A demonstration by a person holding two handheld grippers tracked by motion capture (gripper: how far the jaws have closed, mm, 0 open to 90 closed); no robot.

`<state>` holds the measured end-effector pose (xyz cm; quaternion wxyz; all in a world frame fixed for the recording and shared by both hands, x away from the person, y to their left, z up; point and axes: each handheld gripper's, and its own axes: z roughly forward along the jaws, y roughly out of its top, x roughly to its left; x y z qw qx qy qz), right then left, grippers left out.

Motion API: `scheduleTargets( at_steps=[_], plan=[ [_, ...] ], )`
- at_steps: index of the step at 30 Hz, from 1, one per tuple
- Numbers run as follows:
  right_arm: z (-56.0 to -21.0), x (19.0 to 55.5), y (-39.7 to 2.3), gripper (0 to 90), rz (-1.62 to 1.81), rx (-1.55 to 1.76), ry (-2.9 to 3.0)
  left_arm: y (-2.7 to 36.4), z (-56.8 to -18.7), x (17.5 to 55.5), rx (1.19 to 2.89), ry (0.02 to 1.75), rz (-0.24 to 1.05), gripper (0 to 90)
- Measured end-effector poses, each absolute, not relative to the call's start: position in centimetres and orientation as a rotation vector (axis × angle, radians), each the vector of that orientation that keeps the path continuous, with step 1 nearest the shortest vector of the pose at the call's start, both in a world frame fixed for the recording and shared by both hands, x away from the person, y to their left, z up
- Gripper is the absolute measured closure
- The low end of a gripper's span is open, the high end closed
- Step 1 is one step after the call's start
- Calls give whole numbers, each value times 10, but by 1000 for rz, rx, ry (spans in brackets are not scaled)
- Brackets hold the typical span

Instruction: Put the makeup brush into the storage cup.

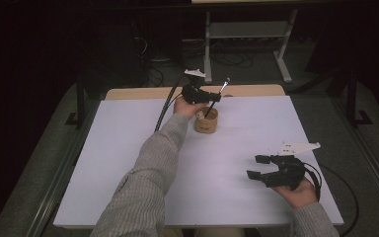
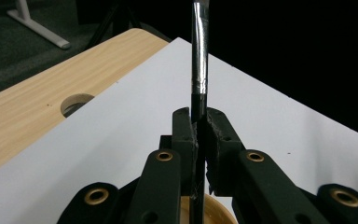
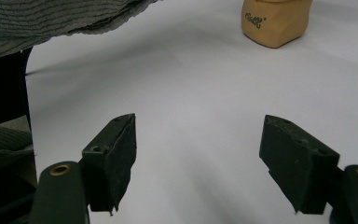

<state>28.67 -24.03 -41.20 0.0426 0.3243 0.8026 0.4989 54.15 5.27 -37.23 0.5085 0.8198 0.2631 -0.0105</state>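
A tan wooden cup (image 1: 206,121) stands on the white tabletop (image 1: 128,163) near its far edge; in the right gripper view the cup (image 3: 275,21) sits at the top. My left gripper (image 1: 212,98) hovers just above the cup, shut on a thin black brush (image 1: 216,98) with a silver ferrule. The brush slants up to the right and its lower end reaches into the cup. In the left gripper view the brush (image 2: 198,60) rises straight between the closed pads (image 2: 184,135), with the cup's rim (image 2: 219,212) below. My right gripper (image 1: 256,167) rests low at the table's right front, open and empty (image 3: 198,154).
A bare wooden strip (image 1: 143,92) with a round hole (image 2: 76,103) runs along the table's far edge. A grey sleeve (image 1: 148,173) stretches diagonally across the table's left half. Beyond the table are dark floor, cables and a white desk frame (image 1: 246,34).
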Motion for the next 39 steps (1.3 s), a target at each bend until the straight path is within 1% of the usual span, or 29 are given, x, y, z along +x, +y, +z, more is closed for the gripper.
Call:
scheduleTargets(
  at_steps=[10,14,19,26,39],
  plan=[
    [-412,287,-240,260,1529,990,2457,55,-372,541,1984,639,-15,823],
    [-412,287,-240,260,1529,991,2458,56,-373,542,1995,645,-16,791],
    [-412,287,-240,259,1526,990,2462,55,-373,541,2009,649,-15,780],
    [-412,287,-240,259,1526,987,2466,56,-370,539,2034,650,-3,741],
    [-412,286,-239,257,1514,989,2456,65,-362,530,2059,655,19,725]
  ],
)
